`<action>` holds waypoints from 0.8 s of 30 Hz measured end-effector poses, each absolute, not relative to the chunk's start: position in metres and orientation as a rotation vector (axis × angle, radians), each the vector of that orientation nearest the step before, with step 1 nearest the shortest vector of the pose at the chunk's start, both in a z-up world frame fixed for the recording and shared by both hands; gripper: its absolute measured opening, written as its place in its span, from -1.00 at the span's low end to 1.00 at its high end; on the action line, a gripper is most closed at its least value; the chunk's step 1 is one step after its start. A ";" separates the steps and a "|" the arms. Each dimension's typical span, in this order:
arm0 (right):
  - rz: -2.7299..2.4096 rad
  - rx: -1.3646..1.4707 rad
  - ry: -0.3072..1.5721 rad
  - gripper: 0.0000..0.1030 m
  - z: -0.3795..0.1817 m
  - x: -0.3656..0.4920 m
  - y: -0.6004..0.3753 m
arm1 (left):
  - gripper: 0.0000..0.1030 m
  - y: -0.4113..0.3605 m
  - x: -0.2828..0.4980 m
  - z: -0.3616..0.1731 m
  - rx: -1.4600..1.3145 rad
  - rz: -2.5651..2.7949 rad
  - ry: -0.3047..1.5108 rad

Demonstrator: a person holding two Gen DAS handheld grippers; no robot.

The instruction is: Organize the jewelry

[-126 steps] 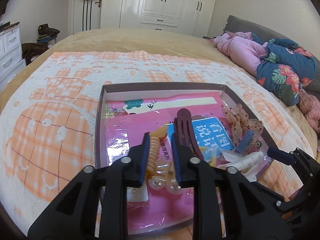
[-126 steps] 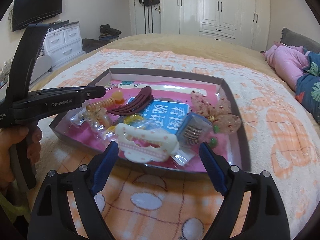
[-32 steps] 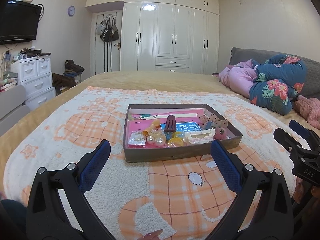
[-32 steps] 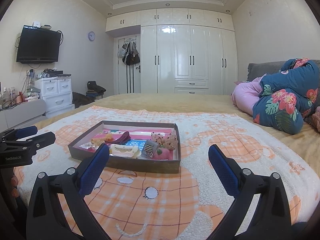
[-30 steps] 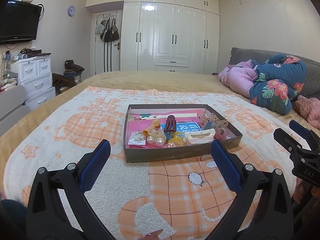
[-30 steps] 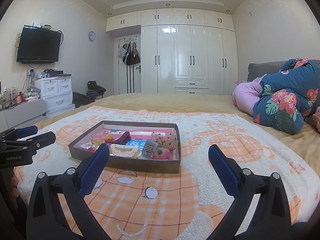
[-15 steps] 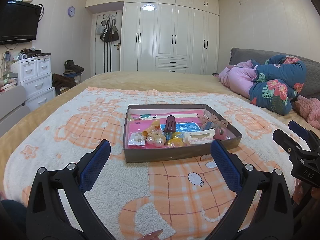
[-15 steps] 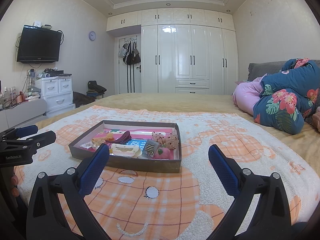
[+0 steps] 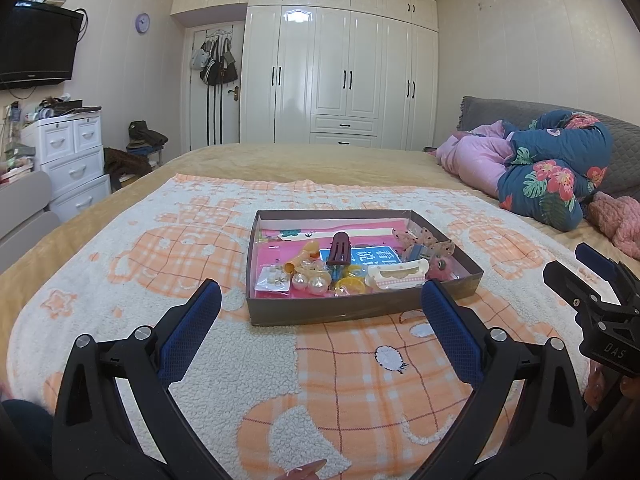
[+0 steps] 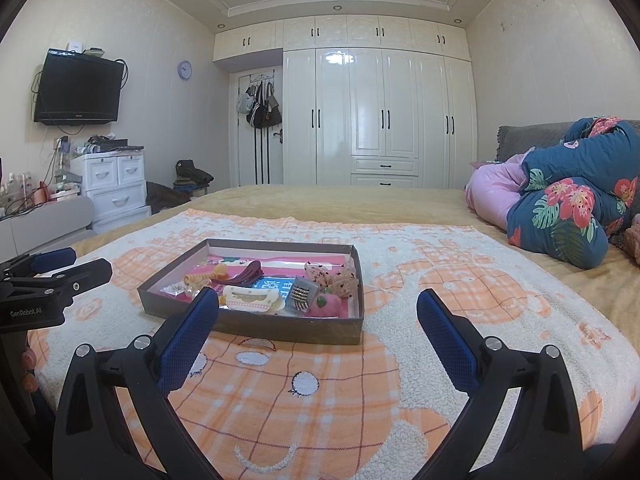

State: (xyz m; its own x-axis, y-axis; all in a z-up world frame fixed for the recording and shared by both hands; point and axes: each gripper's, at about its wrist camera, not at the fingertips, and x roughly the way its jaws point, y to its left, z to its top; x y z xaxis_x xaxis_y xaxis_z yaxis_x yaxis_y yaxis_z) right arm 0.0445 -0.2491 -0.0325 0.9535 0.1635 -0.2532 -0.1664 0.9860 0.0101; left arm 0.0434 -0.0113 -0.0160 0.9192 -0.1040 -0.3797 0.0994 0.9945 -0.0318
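Left gripper (image 9: 320,320): jaws spread wide, nothing between them — 4.2 s ago they were nearly shut down in the tray around the orange clip; now it sits pulled back, well short of the tray's near wall.
Right gripper (image 10: 318,318): also wide open and empty, held back over the blanket (image 10: 320,392); earlier it was right at the tray's edge by the white clip.
Tray (image 9: 360,312): on the blanket, mid-bed, in the same spot over the last second.
Contents: orange clip (image 9: 301,259), maroon clip (image 9: 340,249), pearls (image 9: 310,282), white clip (image 9: 398,275), dotted bow (image 9: 424,237) and a pink piece (image 10: 330,307) — all inside the tray, loosely heaped on its pink liner.
Change: both tools have withdrawn and released; over the last second the views barely shift.
Meaning: everything lies gathered in the tray and neither tool reaches for anything, so the sorting looks finished, or paused before another pick.
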 end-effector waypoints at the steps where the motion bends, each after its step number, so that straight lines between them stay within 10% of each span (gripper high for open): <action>1: 0.168 -0.012 0.256 0.88 -0.032 0.045 -0.249 | 0.78 -0.011 0.043 -0.016 -0.012 -0.105 0.391; 24: 0.169 -0.011 0.257 0.88 -0.034 0.046 -0.247 | 0.78 -0.012 0.044 -0.015 -0.013 -0.106 0.386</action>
State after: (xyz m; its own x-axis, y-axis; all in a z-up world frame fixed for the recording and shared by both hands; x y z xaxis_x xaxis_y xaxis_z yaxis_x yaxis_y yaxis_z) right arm 0.0456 -0.2472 -0.0338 0.9530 0.1648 -0.2543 -0.1677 0.9858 0.0105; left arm 0.0442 -0.0115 -0.0149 0.9208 -0.1057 -0.3755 0.1009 0.9944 -0.0325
